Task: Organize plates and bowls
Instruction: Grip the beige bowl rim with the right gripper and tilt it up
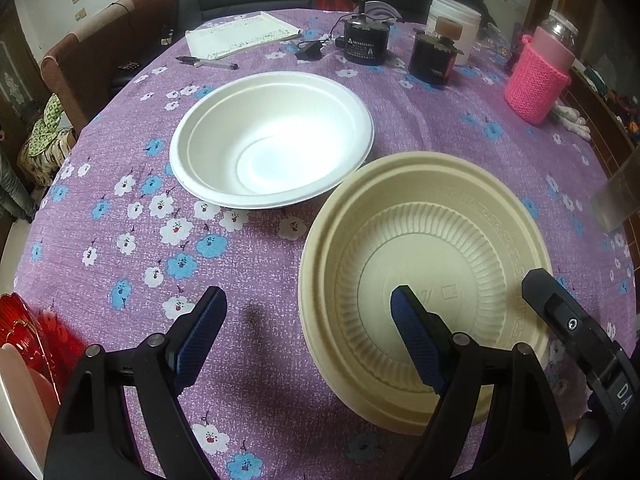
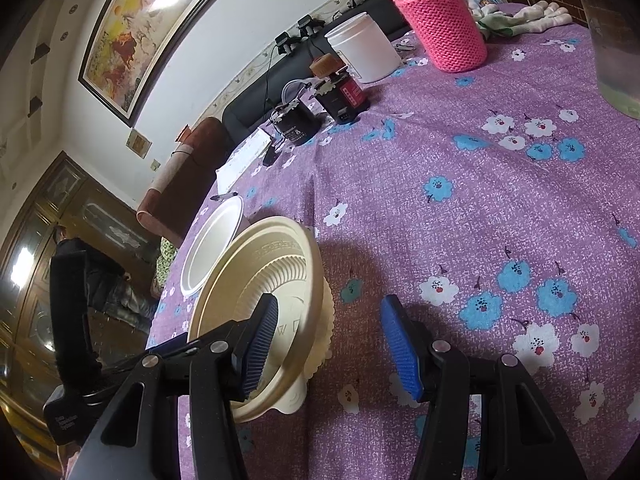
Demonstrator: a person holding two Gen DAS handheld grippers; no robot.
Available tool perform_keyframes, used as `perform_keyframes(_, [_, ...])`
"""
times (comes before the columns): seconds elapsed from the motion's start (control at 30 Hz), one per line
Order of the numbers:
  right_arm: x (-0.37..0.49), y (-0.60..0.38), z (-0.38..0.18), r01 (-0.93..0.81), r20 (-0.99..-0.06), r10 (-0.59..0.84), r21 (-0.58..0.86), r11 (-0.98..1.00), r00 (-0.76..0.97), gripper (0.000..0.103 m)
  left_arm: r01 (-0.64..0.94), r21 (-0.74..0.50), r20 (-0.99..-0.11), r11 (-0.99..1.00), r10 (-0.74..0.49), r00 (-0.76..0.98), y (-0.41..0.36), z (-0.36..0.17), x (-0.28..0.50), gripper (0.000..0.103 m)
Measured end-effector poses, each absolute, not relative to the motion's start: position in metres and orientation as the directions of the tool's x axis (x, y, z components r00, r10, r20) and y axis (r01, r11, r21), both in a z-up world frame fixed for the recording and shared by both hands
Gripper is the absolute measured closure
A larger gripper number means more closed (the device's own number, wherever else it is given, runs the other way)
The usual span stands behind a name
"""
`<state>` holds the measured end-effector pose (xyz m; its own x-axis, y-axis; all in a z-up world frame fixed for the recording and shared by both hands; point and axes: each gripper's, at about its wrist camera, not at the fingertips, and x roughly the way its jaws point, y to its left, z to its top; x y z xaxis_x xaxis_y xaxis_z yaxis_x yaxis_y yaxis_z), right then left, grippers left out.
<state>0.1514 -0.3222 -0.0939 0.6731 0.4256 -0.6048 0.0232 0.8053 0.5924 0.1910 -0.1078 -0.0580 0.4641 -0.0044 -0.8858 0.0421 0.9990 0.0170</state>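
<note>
Your left gripper (image 1: 308,336) spread wide, empty; its right finger over beige bowl (image 1: 424,280), left finger over purple tablecloth (image 1: 120,208); your right gripper (image 2: 328,344) also apart, beige bowl's rim seemingly between its fingers, contact unclear; white bowl (image 1: 272,140) just beyond, rims nearly touching.

Lighting: even indoor light from overhead. Glare: blown-out patch inside the white bowl (image 1: 272,140); bright streaks on the framed painting (image 2: 152,20) above it in the right wrist view. Shadows: soft, dark patches on the tablecloth (image 1: 120,208) near the bowl. Distortion: strong fisheye bending, black vignette corners. Focus: centre sharp, edges blurred.
</note>
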Motion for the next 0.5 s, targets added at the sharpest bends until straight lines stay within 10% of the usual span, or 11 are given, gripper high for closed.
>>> perform_keyframes(0.5, [0.1561,-0.3171,-0.0985,0.020,-0.625,0.441,0.591,0.807,0.644,0.054,0.040,0.024,-0.890,0.999,0.003,0.456,-0.1086,-0.0653,0.1900,0.018])
